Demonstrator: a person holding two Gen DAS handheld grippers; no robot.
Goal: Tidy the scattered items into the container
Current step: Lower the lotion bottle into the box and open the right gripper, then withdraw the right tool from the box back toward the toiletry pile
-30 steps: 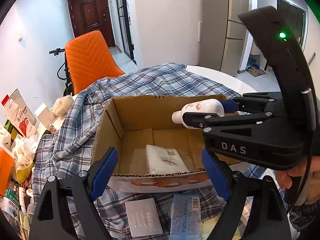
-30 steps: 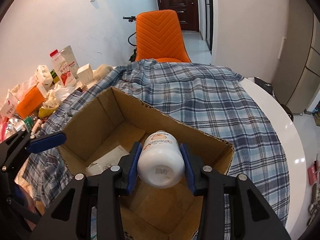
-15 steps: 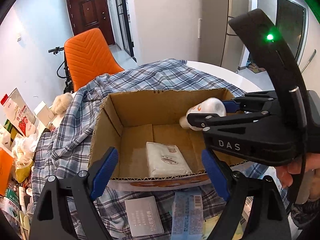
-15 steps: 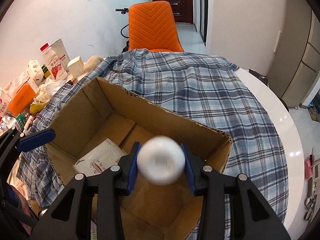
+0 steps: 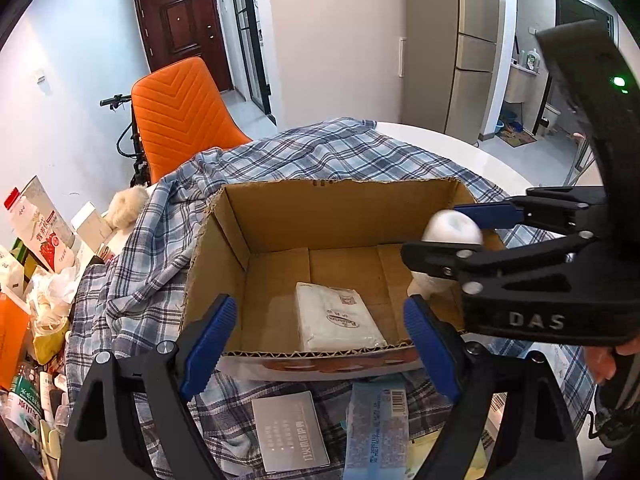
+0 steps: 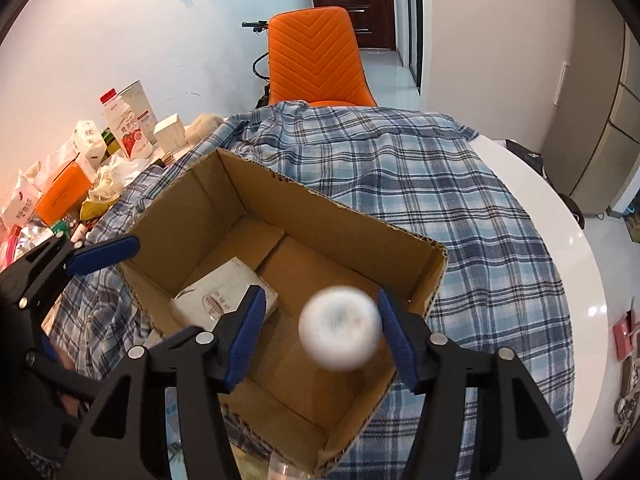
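The right tongs (image 6: 320, 332) hang over the cardboard box (image 6: 352, 236); their jaws have just been opening, and the blurred white bottle (image 6: 340, 328) sits between the pads, near the right one, no longer pinched; the left tongs (image 5: 320, 344) are spread wide and empty at the box's near wall; a white packet (image 5: 336, 320) lies inside.

bare box floor (image 6: 320, 384) right of the white packet (image 6: 224, 296), open above

Box (image 5: 224, 248) on cloth (image 5: 152, 240), pack (image 5: 336, 320) inside (left of bottle (image 5: 452, 228)), chair (image 5: 180, 116) behind, card (image 5: 292, 432) in front.
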